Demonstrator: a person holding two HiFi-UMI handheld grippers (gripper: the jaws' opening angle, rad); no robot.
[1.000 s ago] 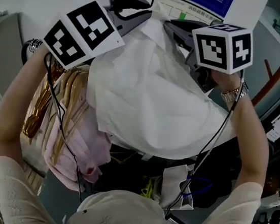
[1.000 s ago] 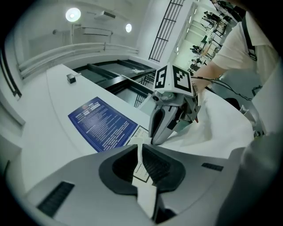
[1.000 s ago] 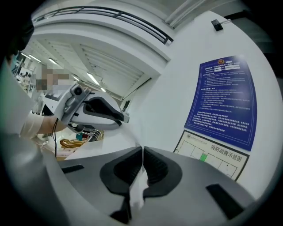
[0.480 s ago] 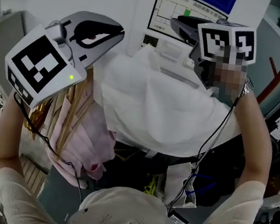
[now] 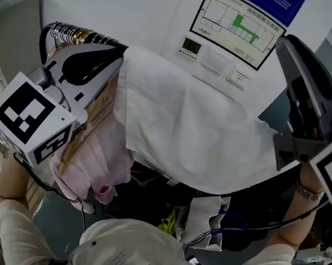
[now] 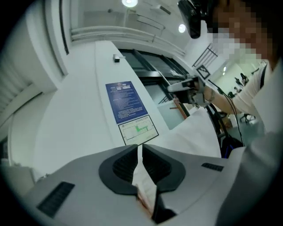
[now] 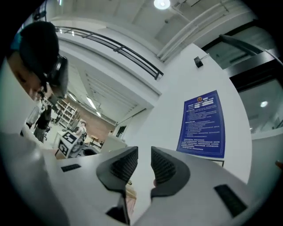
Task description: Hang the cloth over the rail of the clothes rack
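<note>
We hold the cloth [image 5: 196,133] spread wide in front of the wall chart [image 5: 238,23].
Our left gripper [image 6: 139,154] has its jaws closed on a white edge of the cloth. Our right gripper [image 7: 144,161] is at the cloth's other end, its jaws slightly apart, and we see nothing pinched between them. The cloth lies above a pink garment [image 5: 98,162].
</note>
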